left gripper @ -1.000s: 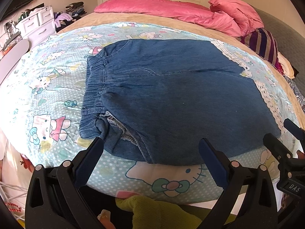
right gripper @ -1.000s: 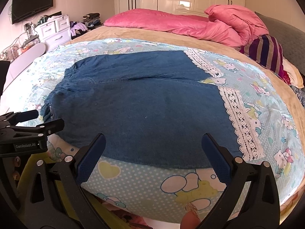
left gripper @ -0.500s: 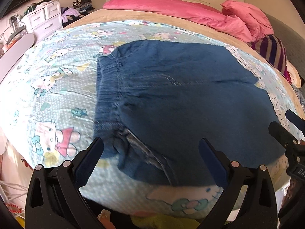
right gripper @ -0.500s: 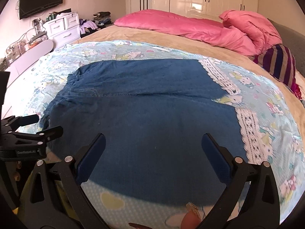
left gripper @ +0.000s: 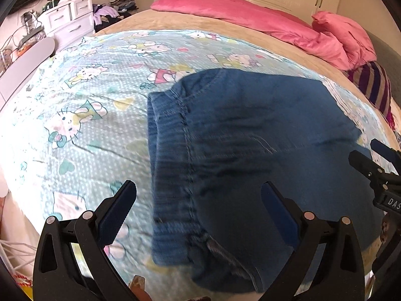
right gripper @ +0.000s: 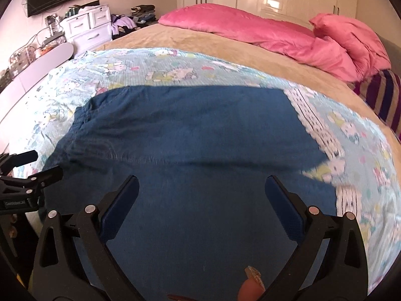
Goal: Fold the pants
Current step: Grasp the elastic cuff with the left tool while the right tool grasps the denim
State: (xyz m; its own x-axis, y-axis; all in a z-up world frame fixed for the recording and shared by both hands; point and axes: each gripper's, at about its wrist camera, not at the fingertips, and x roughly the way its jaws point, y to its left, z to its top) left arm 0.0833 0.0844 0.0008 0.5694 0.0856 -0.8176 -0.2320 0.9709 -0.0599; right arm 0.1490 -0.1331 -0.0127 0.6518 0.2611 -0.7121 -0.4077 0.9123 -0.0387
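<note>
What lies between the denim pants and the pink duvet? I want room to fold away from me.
In the right wrist view, beyond the pants come cartoon-print sheet, then bare tan bedcover, up to the pink duvet.

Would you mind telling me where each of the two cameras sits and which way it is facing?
Left wrist view: sits on the left claw, low over the bed's near edge, facing the denim pants at their elastic waistband; its own two open fingers show, plus the right claw at the right edge.
Right wrist view: sits on the right claw, above the pant legs, facing the lace hem; its open fingers and a fingertip show, the left claw at left.
Shared: the pants, cartoon sheet, pink duvet, white drawers.
</note>
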